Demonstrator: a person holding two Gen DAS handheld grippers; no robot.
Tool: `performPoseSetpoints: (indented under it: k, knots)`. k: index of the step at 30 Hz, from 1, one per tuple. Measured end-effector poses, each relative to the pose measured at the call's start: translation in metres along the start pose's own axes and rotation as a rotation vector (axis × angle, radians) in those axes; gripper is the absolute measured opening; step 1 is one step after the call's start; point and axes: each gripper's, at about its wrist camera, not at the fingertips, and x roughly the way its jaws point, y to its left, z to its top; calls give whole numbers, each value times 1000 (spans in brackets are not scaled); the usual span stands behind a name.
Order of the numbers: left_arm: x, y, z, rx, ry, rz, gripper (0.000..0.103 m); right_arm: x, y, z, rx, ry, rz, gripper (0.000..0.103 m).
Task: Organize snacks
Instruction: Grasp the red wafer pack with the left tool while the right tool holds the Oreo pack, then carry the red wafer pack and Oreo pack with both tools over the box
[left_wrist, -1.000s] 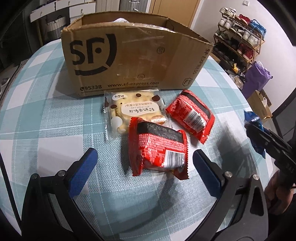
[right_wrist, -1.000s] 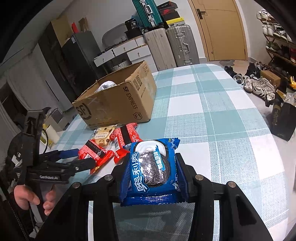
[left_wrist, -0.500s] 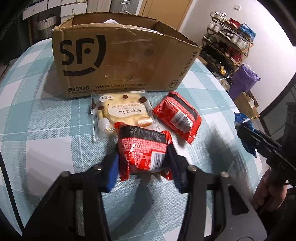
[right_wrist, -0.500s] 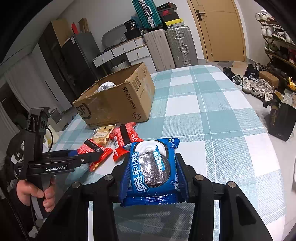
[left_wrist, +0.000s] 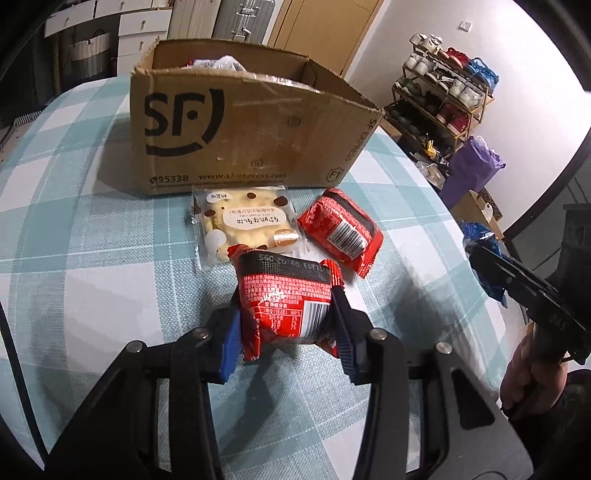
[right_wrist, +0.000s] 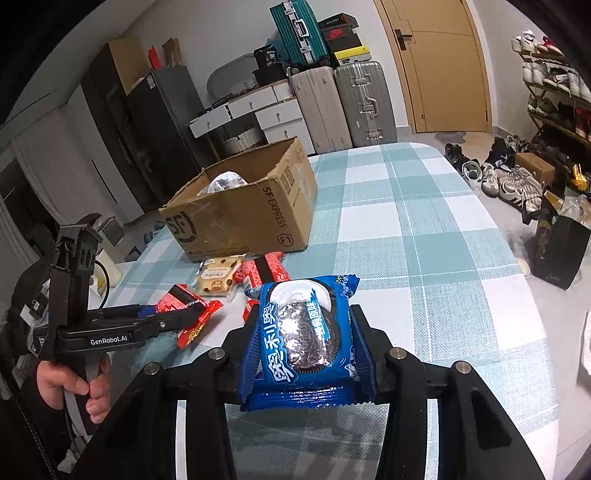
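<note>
Left wrist view shows the left gripper clamped on a red snack packet, its blue pads pressing both sides and the packet lifted just above the checked tablecloth. Beyond it, a cream cookie packet and a second red packet lie side by side on the cloth, just in front of the open SF Express cardboard box. Right wrist view shows the right gripper closed on a blue Oreo packet, held above the table nearer than the box, to the right of the other gripper.
</note>
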Motion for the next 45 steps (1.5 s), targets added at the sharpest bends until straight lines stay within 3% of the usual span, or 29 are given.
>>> performPoseSetpoints:
  k: [11, 19, 27, 37, 45]
  knots:
    - [-43, 14, 3, 4, -57, 13, 40, -4, 20, 10, -34, -8, 16, 45]
    - [-80, 11, 22, 51, -127, 59, 40, -2, 47, 37, -81, -31, 74, 45]
    - [-115, 16, 42, 45, -161, 40, 40, 4, 72, 65, -123, -32, 123, 45]
    - [-140, 25, 83, 51, -191, 40, 40, 5, 97, 118, -183, -67, 148, 45]
    - [-144, 34, 123, 33, -191, 24, 40, 18, 109, 153, -207, -54, 108, 45]
